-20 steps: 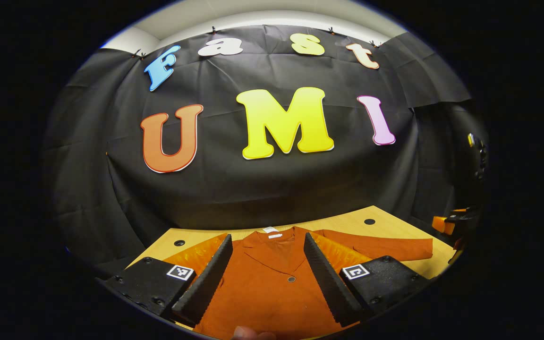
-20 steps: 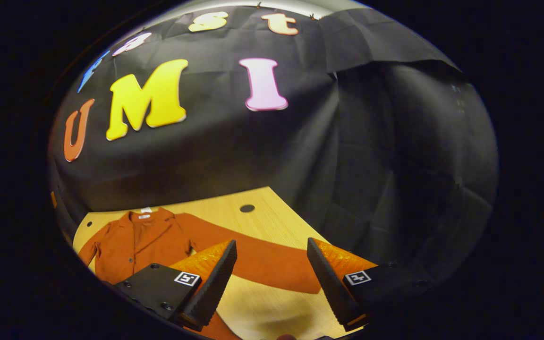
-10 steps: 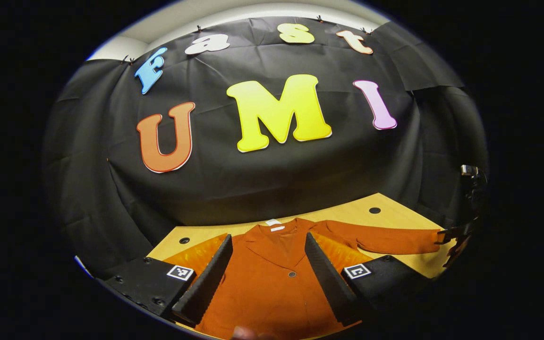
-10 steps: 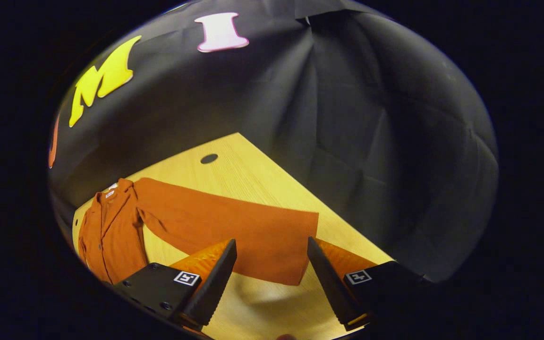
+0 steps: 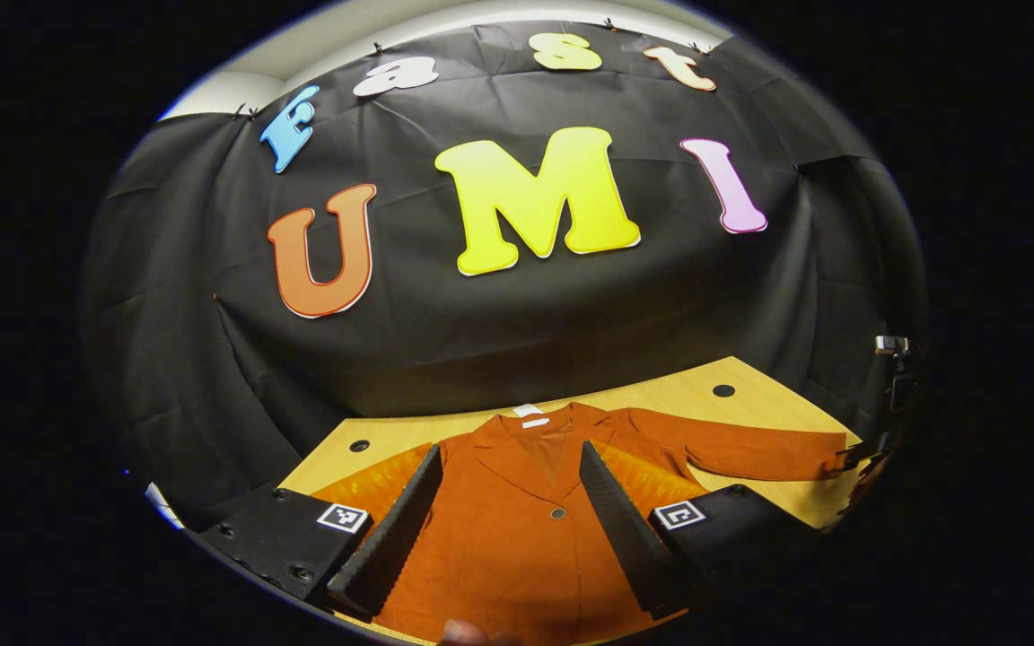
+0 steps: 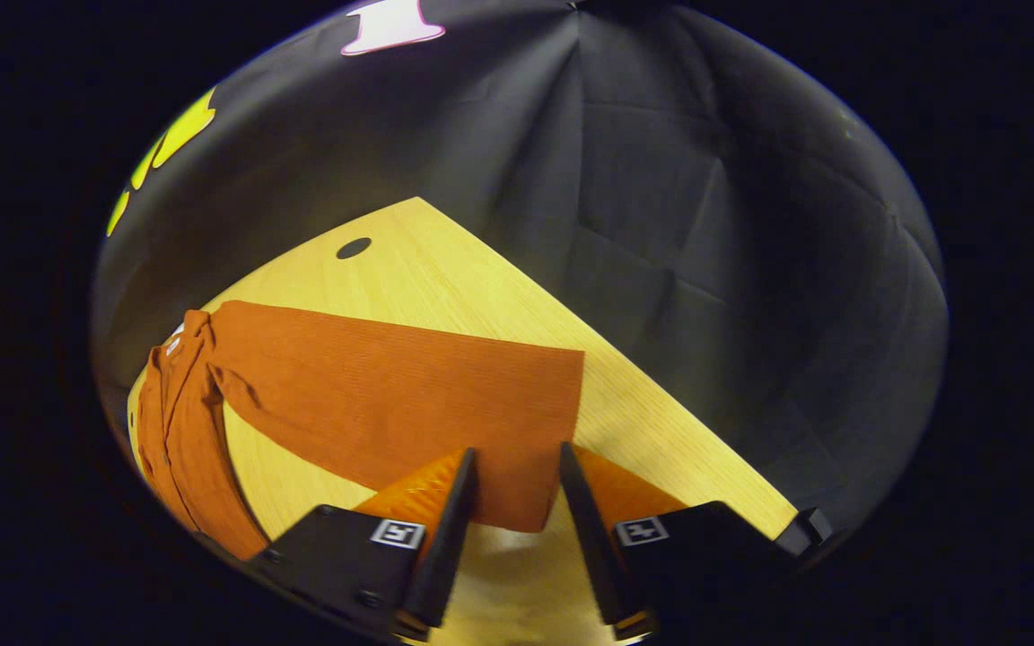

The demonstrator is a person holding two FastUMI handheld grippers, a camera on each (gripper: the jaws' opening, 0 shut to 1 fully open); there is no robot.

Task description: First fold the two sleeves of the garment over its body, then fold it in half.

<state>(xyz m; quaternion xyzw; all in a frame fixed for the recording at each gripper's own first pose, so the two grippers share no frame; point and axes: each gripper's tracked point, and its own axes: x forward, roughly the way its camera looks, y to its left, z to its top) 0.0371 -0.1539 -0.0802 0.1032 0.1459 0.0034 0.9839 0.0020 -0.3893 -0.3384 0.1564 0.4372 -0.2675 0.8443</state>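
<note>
The bench (image 6: 445,269) carried the garment (image 5: 517,547), an orange buttoned jacket lying flat and face up with its collar toward the booth's wall. In the right gripper view far more of the bench top and far less of the wall filled the scene than a second before, which meant the right gripper had tipped down and come in close over the outstretched sleeve.

That sleeve (image 6: 409,395) lay straight out from the jacket body across the bare wood, still unfolded, and its cuff end had drawn in from well ahead of the fingers to just between them. The left gripper view had barely altered: the jacket front with its button (image 5: 557,513) sat between the fingers much as it had, only a little lower in the frame.

The right gripper (image 6: 517,538) had narrowed its opening over the last half second but was not yet closed; its fingers straddled the corner of the cuff (image 6: 526,502), and whether they already touched the cloth could not be told. The left gripper (image 5: 508,529) hung over the jacket's chest with its fingers spread wide, holding nothing.

Taken together, the change read as the start of the first sleeve fold: the right gripper was about to pinch the cuff, after which the sleeve would have to be carried across onto the body. Neither sleeve was folded yet, and the fold in half remained to be done.
</note>
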